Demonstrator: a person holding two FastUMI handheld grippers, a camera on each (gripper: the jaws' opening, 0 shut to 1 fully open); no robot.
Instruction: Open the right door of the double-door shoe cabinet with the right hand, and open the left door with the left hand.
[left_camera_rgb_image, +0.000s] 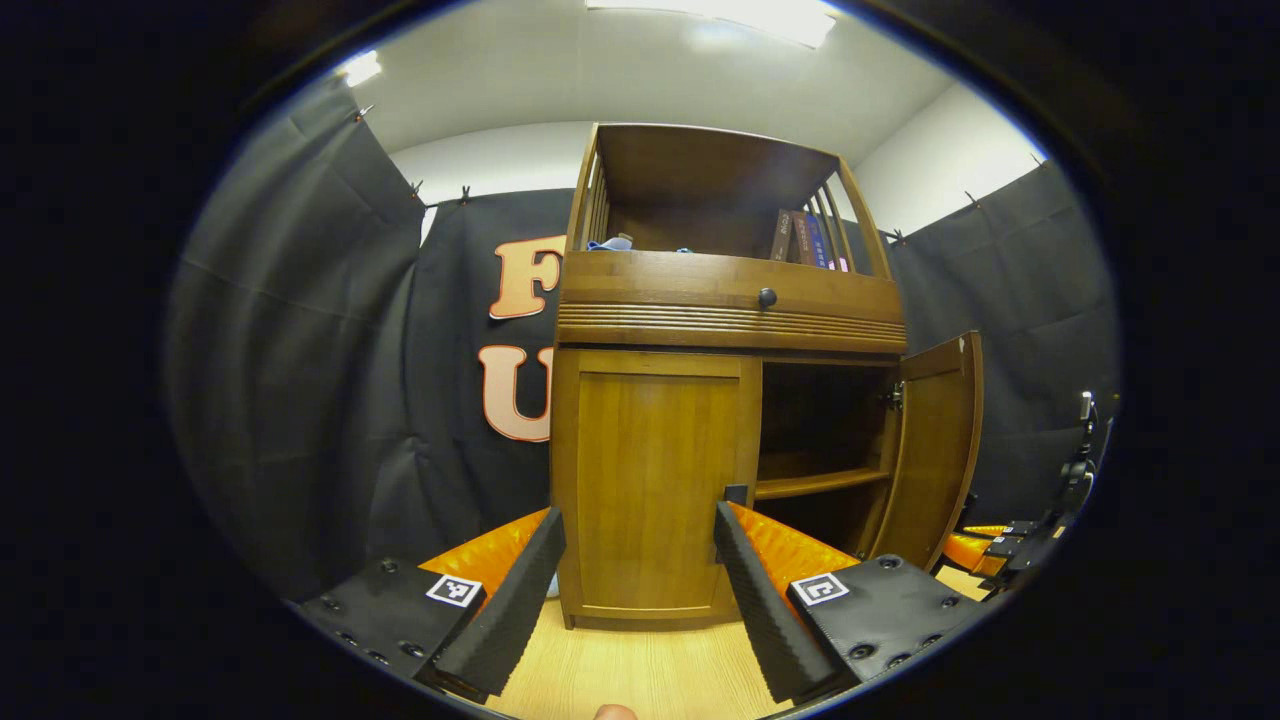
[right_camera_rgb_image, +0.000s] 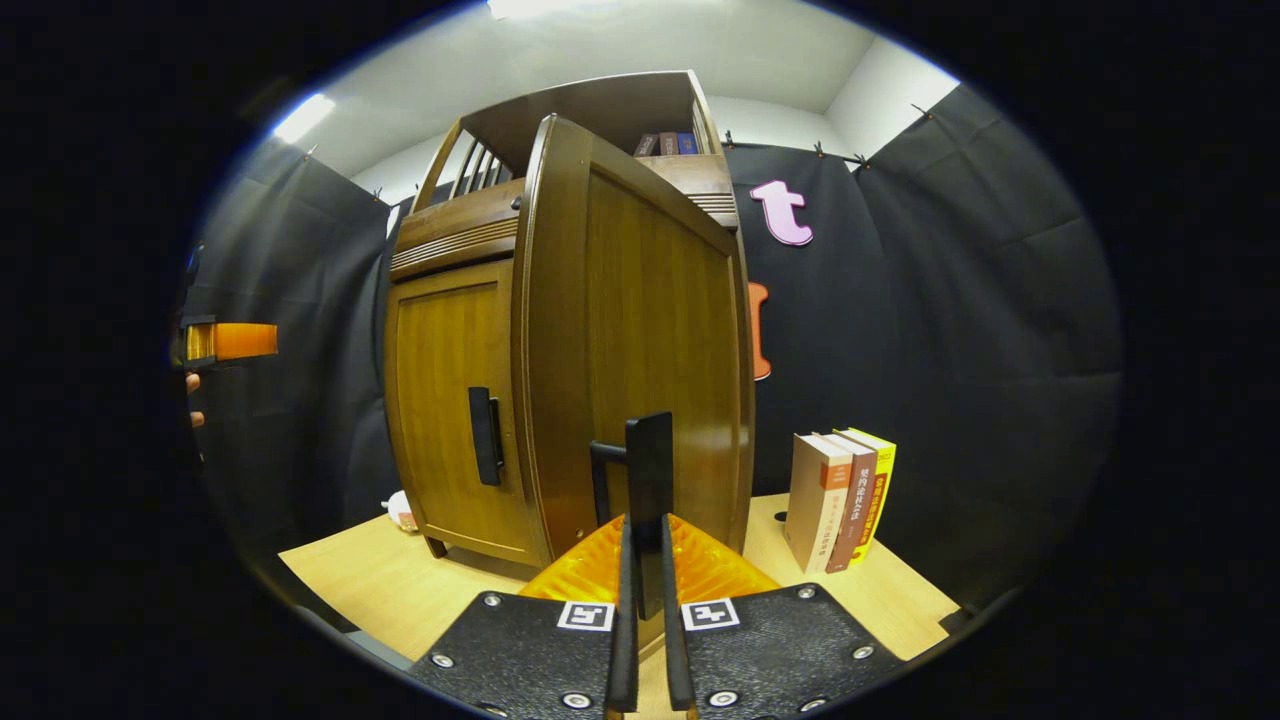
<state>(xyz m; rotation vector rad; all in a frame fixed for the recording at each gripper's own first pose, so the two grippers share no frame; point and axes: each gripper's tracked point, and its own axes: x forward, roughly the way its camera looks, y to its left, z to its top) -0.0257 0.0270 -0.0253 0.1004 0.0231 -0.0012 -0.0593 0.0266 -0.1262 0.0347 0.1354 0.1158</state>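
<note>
- The right gripper (right_camera_rgb_image: 642, 560) was seen pinched on the right door's handle (right_camera_rgb_image: 648, 470), with the right door (right_camera_rgb_image: 640, 340) swung well open.
- The left gripper (left_camera_rgb_image: 636, 590) was held spread, just in front of the closed left door (left_camera_rgb_image: 655, 480) of the shoe cabinet (left_camera_rgb_image: 730, 300).
- The left door's handle (left_camera_rgb_image: 735, 494) was partly hidden; judged best, the 2 fingers should be closed around it before an outward pull.

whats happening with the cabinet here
A person with a gripper in each hand is opening a wooden shoe cabinet. The right gripper is shut on the handle of the right door, which stands swung open. The left gripper is open in front of the left door, which is shut. Three books stand on the table beside the cabinet.
</note>
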